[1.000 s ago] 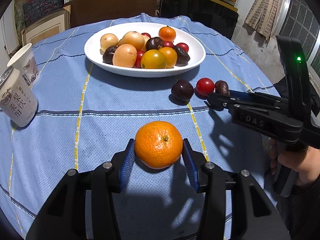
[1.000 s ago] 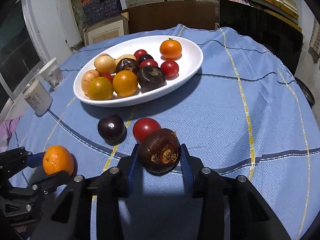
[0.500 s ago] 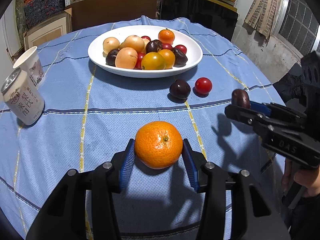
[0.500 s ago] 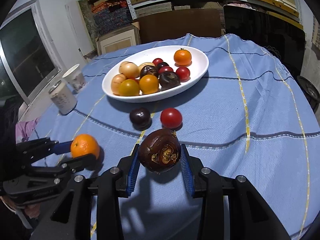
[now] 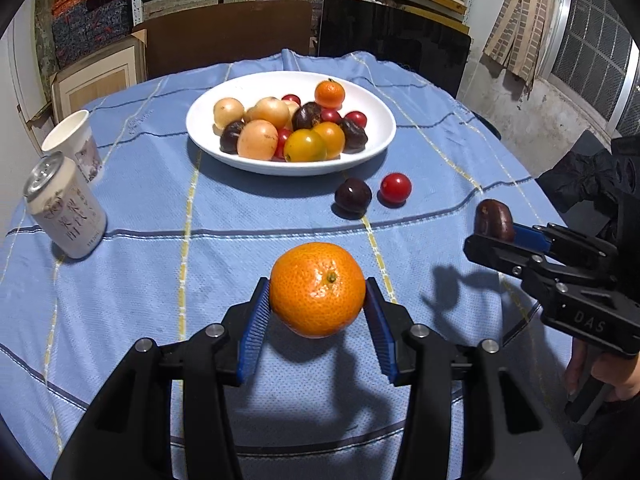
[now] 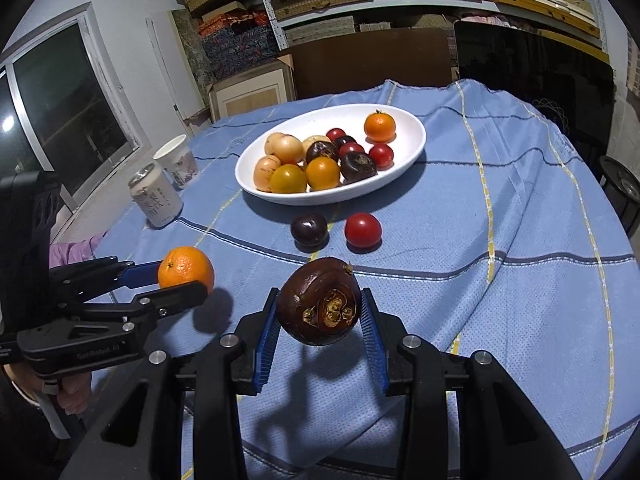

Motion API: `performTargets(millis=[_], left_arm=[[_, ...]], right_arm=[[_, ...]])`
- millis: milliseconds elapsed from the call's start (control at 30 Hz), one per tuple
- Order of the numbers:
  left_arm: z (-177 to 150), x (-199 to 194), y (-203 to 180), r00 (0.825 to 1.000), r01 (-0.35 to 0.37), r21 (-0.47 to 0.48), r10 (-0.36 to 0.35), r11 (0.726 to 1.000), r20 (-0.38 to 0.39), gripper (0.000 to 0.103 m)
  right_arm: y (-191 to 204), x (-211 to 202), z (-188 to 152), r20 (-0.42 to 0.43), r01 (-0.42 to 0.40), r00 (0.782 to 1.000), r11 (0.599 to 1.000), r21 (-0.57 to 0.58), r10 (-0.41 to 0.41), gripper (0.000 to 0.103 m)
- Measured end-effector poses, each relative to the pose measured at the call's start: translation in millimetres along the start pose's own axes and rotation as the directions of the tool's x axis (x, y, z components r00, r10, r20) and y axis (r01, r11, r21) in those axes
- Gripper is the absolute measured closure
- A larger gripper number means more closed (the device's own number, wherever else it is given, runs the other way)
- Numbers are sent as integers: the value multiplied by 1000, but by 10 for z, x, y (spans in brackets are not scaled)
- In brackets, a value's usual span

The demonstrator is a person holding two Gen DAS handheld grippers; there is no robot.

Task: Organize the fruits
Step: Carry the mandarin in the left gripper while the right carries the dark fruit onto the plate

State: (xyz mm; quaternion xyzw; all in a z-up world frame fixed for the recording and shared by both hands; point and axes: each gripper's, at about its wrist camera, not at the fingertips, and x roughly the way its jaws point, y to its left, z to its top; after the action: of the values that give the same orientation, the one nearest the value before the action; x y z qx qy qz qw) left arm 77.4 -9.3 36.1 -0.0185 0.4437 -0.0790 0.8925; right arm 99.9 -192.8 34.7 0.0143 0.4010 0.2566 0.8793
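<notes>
Both grippers have risen off the cloth. Left wrist view: left gripper [image 5: 318,312] clamped on the mandarin [image 5: 318,290]; bowl [image 5: 372,152] ahead. Right wrist view: right gripper [image 6: 320,320] clamped on the dark fruit [image 6: 319,306]. Plum [image 6: 309,229] and tomato [image 6: 363,230] remain ahead, unsorted.

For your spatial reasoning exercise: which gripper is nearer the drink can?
Left. The left gripper, holding an orange, is beside the can; the right gripper is farther across the table.

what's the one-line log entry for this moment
left gripper: holds orange | right gripper: holds dark brown fruit | both above tablecloth | bowl: ahead
</notes>
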Motion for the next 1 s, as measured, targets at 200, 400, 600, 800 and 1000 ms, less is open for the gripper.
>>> performTargets(millis=[200, 400, 600, 800, 1000], left_arm=[[243, -159, 100, 999, -5, 10, 4, 1000, 38, 57], [652, -297, 115, 995, -11, 44, 6, 999, 103, 57], [1109, -134, 95, 989, -52, 74, 41, 996, 143, 57], [1512, 279, 237, 988, -97, 32, 92, 995, 124, 57], [1747, 785, 393, 992, -107, -25, 108, 994, 70, 57]], right_arm=[[40, -94, 156, 26, 6, 1000, 1000, -23, -5, 63], [12, -96, 515, 55, 10, 998, 999, -33, -8, 64], [-13, 151, 1018, 79, 3, 997, 999, -40, 0, 64], [-155, 586, 1382, 61, -27, 998, 1000, 16, 26, 64], [-332, 1067, 1491, 14, -31, 999, 993, 111, 29, 64]])
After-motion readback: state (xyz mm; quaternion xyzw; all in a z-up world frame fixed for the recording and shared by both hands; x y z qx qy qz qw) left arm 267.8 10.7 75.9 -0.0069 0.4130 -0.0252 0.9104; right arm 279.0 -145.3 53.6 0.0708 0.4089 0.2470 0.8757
